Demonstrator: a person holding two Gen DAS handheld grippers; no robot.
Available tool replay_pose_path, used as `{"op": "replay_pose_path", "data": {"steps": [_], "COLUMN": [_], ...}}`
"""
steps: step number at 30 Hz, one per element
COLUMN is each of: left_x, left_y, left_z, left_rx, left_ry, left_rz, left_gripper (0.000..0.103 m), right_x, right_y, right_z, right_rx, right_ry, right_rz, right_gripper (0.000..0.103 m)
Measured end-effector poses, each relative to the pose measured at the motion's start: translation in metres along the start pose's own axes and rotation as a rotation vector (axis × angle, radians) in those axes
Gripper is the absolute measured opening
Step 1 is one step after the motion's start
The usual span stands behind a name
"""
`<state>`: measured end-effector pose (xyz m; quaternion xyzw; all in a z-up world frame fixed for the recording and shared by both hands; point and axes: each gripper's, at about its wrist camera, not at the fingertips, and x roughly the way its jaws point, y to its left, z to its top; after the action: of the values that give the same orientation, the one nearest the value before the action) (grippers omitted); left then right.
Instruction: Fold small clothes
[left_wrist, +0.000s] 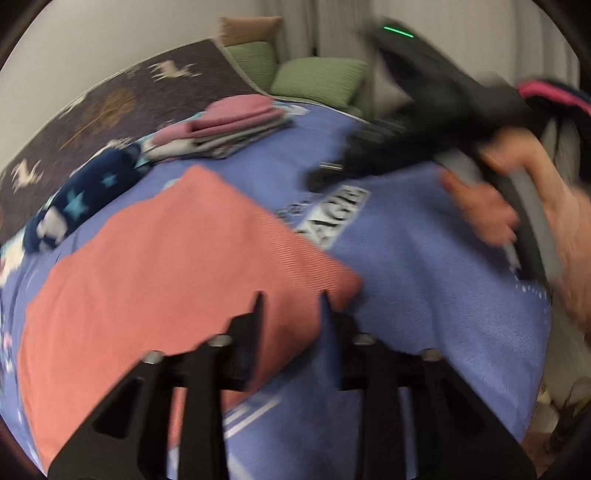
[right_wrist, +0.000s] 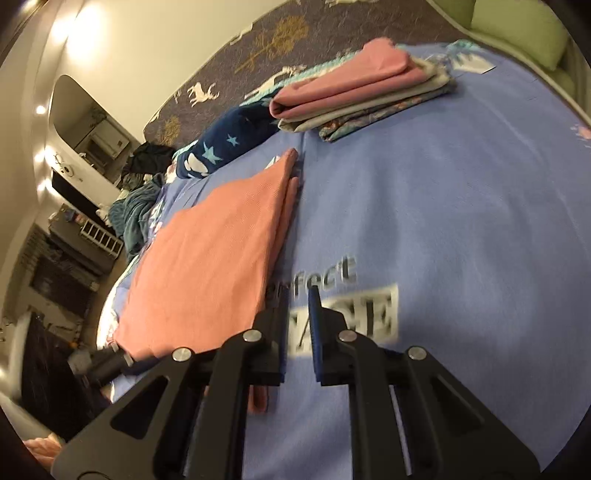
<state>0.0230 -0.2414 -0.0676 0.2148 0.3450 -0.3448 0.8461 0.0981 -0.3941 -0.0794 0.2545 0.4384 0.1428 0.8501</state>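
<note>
A salmon-pink garment lies folded flat on the blue bedspread; it also shows in the right wrist view. My left gripper is open, its fingers straddling the garment's near right edge without pinching it. My right gripper is open and empty, just right of the garment's edge, over the printed lettering. The right gripper shows blurred in the left wrist view, held by a hand.
A stack of folded clothes topped with pink lies at the far side of the bed. A navy star-print cloth lies left of it. Green cushions sit beyond the bed. A dark patterned headboard rises behind.
</note>
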Motion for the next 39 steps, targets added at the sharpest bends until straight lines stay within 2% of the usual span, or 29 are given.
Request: {"op": "replay_pose_path", "data": {"steps": [3, 6, 7, 8, 10, 12, 13, 14, 15, 16, 17, 18, 19, 21, 23, 25, 26, 28, 30, 31, 32, 33, 36, 39], "left_x": [0.014, 0.027, 0.029, 0.03, 0.031, 0.033, 0.034, 0.037, 0.038, 0.035, 0.031, 0.026, 0.021, 0.022, 0.032, 0.036, 0.035, 0.033, 0.028, 0.021, 0.017, 0.009, 0.004, 0.0], "left_y": [-0.022, -0.031, -0.032, -0.033, -0.033, -0.029, -0.027, -0.023, -0.02, -0.018, -0.015, -0.013, -0.009, -0.007, -0.008, -0.013, -0.014, -0.014, -0.017, -0.02, -0.02, -0.024, -0.022, -0.003], "left_z": [0.003, 0.004, 0.004, 0.005, 0.005, 0.007, 0.009, 0.01, 0.01, 0.011, 0.012, 0.012, 0.014, 0.014, 0.012, 0.009, 0.01, 0.01, 0.009, 0.008, 0.007, 0.004, -0.002, -0.009], "left_rx": [0.093, 0.129, 0.142, 0.152, 0.16, 0.143, 0.13, 0.114, 0.099, 0.081, 0.064, 0.047, 0.033, 0.03, 0.032, 0.049, 0.055, 0.054, 0.057, 0.063, 0.072, 0.094, 0.131, 0.058], "left_ry": [0.016, 0.033, 0.026, 0.022, 0.018, 0.022, 0.029, 0.04, 0.043, 0.036, 0.02, 0.0, -0.016, -0.009, 0.02, 0.026, 0.022, 0.014, 0.003, -0.016, -0.036, -0.061, -0.072, -0.067], "left_rz": [0.044, 0.111, 0.142, 0.16, 0.186, 0.184, 0.172, 0.152, 0.137, 0.118, 0.099, 0.074, 0.028, -0.008, -0.015, -0.005, 0.002, 0.013, 0.028, 0.038, 0.04, 0.048, 0.083, 0.08], "left_gripper": [0.045, 0.051, 0.055, 0.056, 0.057, 0.047, 0.023, 0.01, 0.007, 0.004, 0.004, 0.004, 0.003, 0.003, 0.003, 0.003, 0.003, 0.004, 0.015, 0.032, 0.039, 0.04, 0.04, 0.04], "right_x": [0.024, 0.047, 0.055, 0.062, 0.077, 0.09, 0.096, 0.099, 0.102, 0.103, 0.1, 0.09, 0.084, 0.077, 0.087, 0.112, 0.119, 0.116, 0.099, 0.091, 0.083, 0.073, 0.046, 0.015], "right_y": [-0.002, 0.004, 0.005, 0.006, 0.01, 0.014, 0.017, 0.019, 0.02, 0.02, 0.019, 0.02, 0.023, 0.03, 0.031, 0.02, 0.013, -0.002, 0.002, 0.004, 0.007, 0.009, 0.01, 0.012], "right_z": [0.025, 0.046, 0.053, 0.058, 0.067, 0.072, 0.075, 0.078, 0.082, 0.086, 0.088, 0.089, 0.09, 0.09, 0.09, 0.086, 0.084, 0.087, 0.088, 0.086, 0.082, 0.075, 0.049, 0.003], "right_rx": [-0.018, -0.052, -0.062, -0.069, -0.092, -0.128, -0.146, -0.155, -0.15, -0.131, -0.109, -0.089, -0.094, -0.137, -0.154, -0.155, -0.145, -0.074, -0.088, -0.102, -0.119, -0.137, -0.173, -0.234], "right_ry": [0.055, 0.101, 0.122, 0.137, 0.151, 0.154, 0.148, 0.14, 0.124, 0.1, 0.074, 0.024, -0.006, -0.03, -0.012, 0.025, 0.037, 0.042, 0.008, -0.011, -0.024, -0.008, 0.041, 0.097], "right_rz": [0.015, 0.042, 0.057, 0.067, 0.05, 0.041, 0.037, 0.034, 0.036, 0.034, 0.063, 0.127, 0.152, 0.141, 0.098, 0.028, 0.024, 0.088, 0.057, 0.028, 0.007, 0.017, 0.079, 0.15], "right_gripper": [0.012, 0.013, 0.017, 0.026, 0.032, 0.032, 0.032, 0.032, 0.032, 0.006, 0.006, 0.005, 0.005, 0.005, 0.005, 0.005, 0.006, 0.006, 0.009, 0.016, 0.021, 0.022, 0.022, 0.022]}}
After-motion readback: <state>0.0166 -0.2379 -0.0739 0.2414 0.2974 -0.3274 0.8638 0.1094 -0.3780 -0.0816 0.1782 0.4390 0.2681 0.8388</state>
